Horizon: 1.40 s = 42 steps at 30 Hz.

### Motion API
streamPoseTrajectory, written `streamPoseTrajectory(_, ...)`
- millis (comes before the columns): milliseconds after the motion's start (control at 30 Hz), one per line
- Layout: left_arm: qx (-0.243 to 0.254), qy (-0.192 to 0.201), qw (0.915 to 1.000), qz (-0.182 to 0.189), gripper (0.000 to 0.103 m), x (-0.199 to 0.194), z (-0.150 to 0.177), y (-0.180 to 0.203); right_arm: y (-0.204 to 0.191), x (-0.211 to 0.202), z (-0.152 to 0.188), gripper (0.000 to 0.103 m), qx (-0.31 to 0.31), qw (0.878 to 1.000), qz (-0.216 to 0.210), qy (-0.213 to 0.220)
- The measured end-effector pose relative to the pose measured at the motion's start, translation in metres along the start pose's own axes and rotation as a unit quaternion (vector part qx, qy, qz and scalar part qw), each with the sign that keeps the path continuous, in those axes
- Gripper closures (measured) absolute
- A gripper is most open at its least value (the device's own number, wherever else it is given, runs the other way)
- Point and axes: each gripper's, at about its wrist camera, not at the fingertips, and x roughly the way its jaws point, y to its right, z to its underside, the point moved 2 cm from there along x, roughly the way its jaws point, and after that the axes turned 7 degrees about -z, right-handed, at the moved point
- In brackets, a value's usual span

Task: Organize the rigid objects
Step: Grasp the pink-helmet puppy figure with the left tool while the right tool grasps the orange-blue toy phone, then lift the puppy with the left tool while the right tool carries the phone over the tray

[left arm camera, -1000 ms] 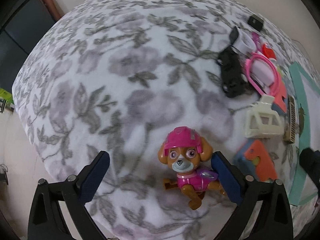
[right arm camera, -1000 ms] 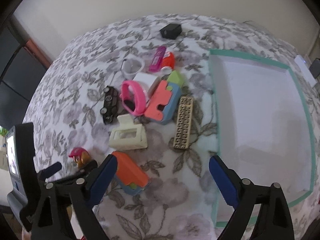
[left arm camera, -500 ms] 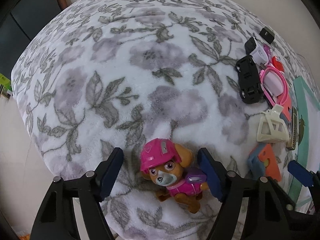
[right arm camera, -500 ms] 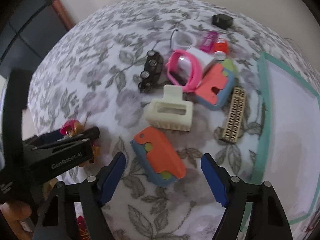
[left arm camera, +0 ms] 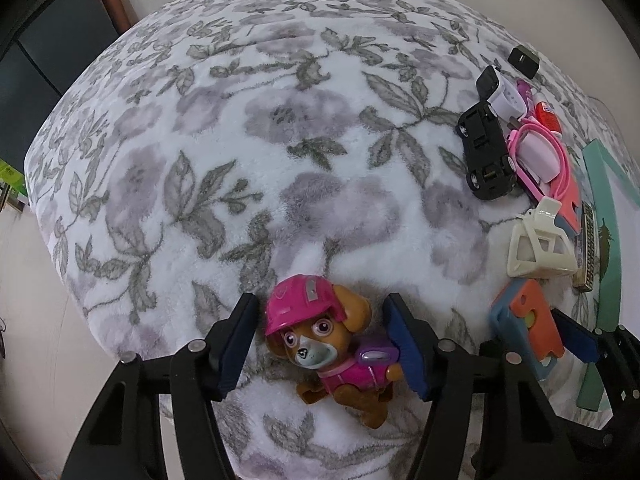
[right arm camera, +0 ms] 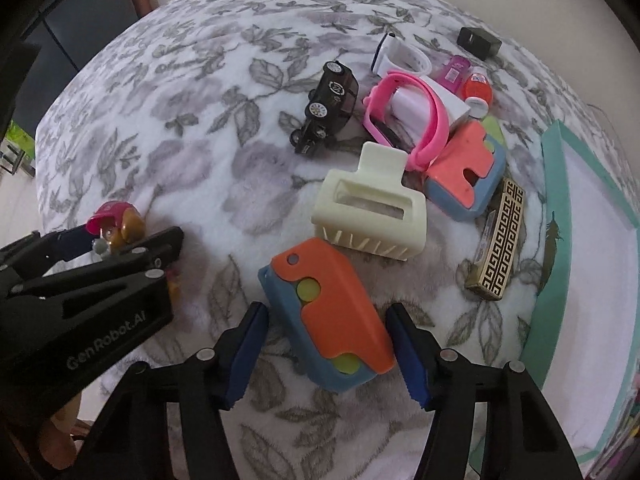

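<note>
Both hand-held grippers' jaws have just been closing | left hand-held gripper [left arm camera: 320,350] brackets pup toy [left arm camera: 324,340], right pad touching | right hand-held gripper [right arm camera: 326,354] straddles orange block [right arm camera: 328,312] crosswise, ungripped.

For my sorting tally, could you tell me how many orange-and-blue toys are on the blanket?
2: one between the right gripper's fingers, one farther back beside the pink band. None seems hidden.

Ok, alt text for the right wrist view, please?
The right gripper straddles an orange-and-blue toy block on a floral blanket, jaws just closing, pads not yet pressing. Beyond lie a cream hair claw, black toy car and pink band; the left gripper brackets a puppy figure.
</note>
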Motion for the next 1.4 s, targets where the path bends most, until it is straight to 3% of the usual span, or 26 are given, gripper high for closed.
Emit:
streamPoseTrajectory(133,0.001,0.002,1.0,-0.001,0.038,-0.003,0.002,0.005,0.0,-0.003,0.001,0.046,0.001,1.0,0.004,0.002)
streamPoseTrajectory(200,0.006,0.002,1.0,-0.001,0.044,-0.005,0.004,0.008,0.001,-0.005,0.001,0.048,0.002,1.0,0.002,0.001)
streamPoseTrajectory(400,0.029,0.003,0.9993,-0.021,0.044,-0.015,0.008,0.031,0.005,-0.009,0.003,0.053,0.015,1.0,-0.007,-0.001)
streamPoseTrajectory(767,0.039,-0.018,0.9989,-0.021,0.044,-0.028,0.007,0.058,0.011,-0.02,0.012,0.055,0.042,0.999,-0.024,-0.001)
streamPoseTrajectory(1067,0.027,-0.012,0.9994,-0.017,0.044,-0.064,-0.005,0.069,0.017,-0.041,0.02,0.057,0.058,0.997,-0.041,0.015)
streamPoseTrajectory(1400,0.021,0.008,0.9997,-0.01,0.045,-0.087,-0.002,0.048,0.02,-0.065,0.028,0.059,0.076,0.995,-0.06,0.036)
